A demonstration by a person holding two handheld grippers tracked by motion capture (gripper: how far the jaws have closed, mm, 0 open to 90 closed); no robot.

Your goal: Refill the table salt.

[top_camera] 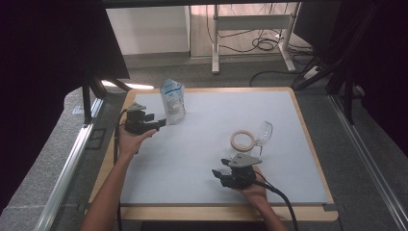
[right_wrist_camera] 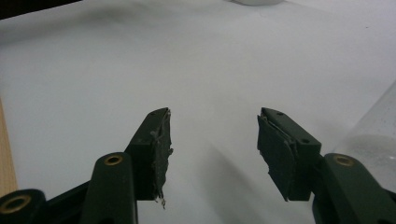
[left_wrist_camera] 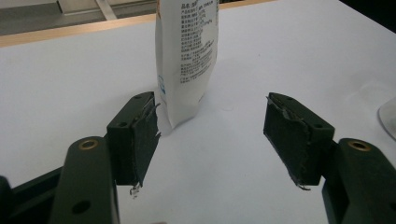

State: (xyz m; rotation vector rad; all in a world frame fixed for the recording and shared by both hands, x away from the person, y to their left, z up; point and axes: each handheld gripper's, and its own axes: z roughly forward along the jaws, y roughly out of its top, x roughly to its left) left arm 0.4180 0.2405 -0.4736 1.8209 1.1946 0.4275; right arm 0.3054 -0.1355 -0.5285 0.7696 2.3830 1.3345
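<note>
My left claw (left_wrist_camera: 212, 135) is spread wide, nearing the white pouch (left_wrist_camera: 187, 56) at upper centre, not yet gripped. My right claw (right_wrist_camera: 212, 149) gapes empty; everything remains to do.

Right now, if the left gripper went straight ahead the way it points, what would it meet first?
Probably the white pouch: it stands upright just beyond the open left gripper, slightly toward one jaw, so that jaw might touch it first.

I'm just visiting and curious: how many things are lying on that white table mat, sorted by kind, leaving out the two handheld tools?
Pouches: 1, a white printed pouch standing upright at the far left.
Rings: 1, a pale ring lying flat.
Glasses: 1, a clear glass on its side beside the ring.
Total: 3
</note>
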